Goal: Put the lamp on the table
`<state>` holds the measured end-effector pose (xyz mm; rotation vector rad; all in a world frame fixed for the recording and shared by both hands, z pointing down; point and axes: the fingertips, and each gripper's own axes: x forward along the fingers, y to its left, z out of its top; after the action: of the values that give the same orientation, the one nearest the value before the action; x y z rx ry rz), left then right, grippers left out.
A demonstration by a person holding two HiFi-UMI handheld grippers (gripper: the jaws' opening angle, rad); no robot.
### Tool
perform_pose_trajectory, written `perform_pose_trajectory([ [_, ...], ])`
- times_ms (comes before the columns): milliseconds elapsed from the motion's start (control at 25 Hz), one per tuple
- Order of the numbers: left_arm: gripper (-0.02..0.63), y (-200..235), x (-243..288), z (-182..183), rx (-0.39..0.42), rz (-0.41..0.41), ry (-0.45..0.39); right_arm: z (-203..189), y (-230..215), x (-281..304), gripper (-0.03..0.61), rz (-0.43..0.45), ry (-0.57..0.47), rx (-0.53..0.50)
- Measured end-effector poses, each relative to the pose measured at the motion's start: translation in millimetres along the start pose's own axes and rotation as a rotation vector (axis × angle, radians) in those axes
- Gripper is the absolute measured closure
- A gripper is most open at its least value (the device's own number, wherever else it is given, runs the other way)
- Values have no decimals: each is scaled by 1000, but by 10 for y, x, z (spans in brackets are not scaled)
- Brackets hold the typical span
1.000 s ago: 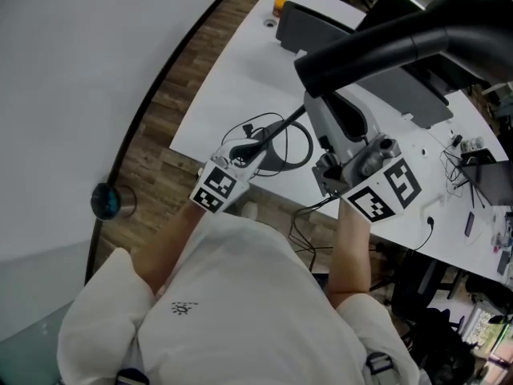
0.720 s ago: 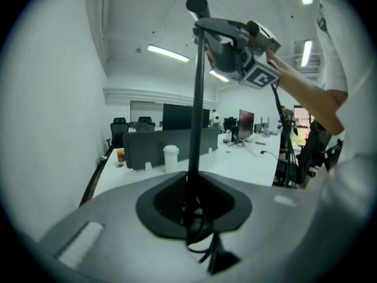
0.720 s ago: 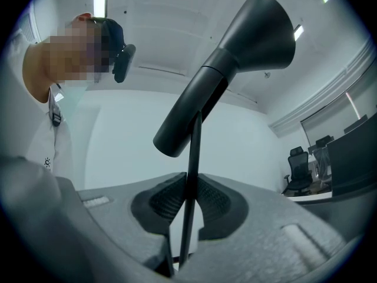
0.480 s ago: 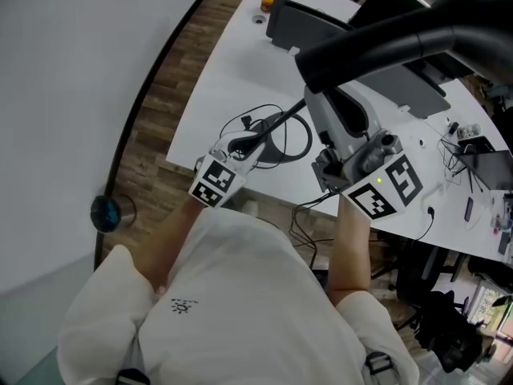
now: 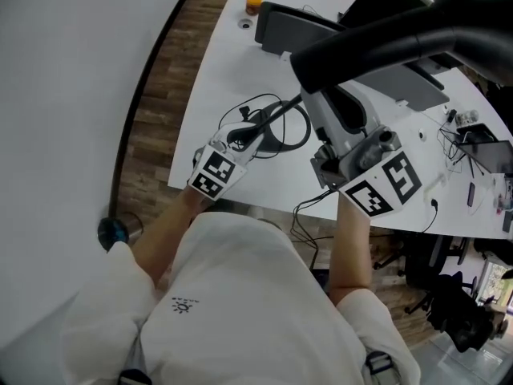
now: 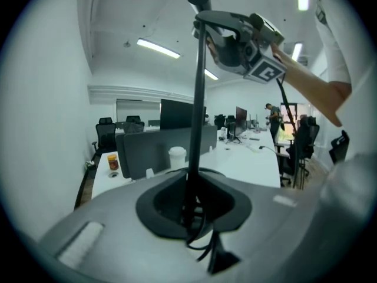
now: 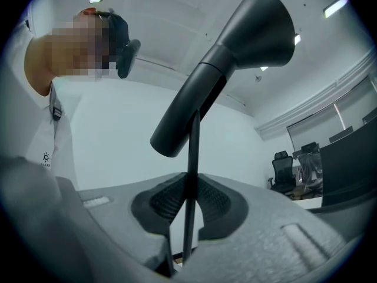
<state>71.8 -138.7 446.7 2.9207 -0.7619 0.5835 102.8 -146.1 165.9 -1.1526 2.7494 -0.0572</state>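
Lamp pole (image 6: pixel 195 99), thin, black, is clamped upright between the jaws of the left gripper (image 6: pixel 191 202). Higher up it is held by the right gripper (image 6: pixel 241 40). A paper cup (image 6: pixel 177 156) is seen behind.

The left gripper (image 6: pixel 191 208), grey with a black-and-white square marker cube, is held out in front on the bare left forearm (image 5: pixel 163 233). This arm leans a little to the right. Its jaws are squeezed tight on a thin black lamp pole (image 6: pixel 197 99), low down. The right gripper (image 7: pixel 188 208), grey with its own marker cube, sits on the bare right forearm (image 5: pixel 353 247), which points straight ahead. Its jaws pinch the same pole higher up. Both arms come out of a white shirt (image 5: pixel 232 311).
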Motion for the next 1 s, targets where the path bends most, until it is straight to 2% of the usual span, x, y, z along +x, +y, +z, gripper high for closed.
perform_pose_trajectory([
  [440, 563, 930, 459, -23, 79, -71, 15, -205, -611, 661, 531, -85, 9, -15],
  [1000, 563, 1708, 836, -346, 72, -77, 17, -669, -1080, 1307, 532, -110, 45, -14],
])
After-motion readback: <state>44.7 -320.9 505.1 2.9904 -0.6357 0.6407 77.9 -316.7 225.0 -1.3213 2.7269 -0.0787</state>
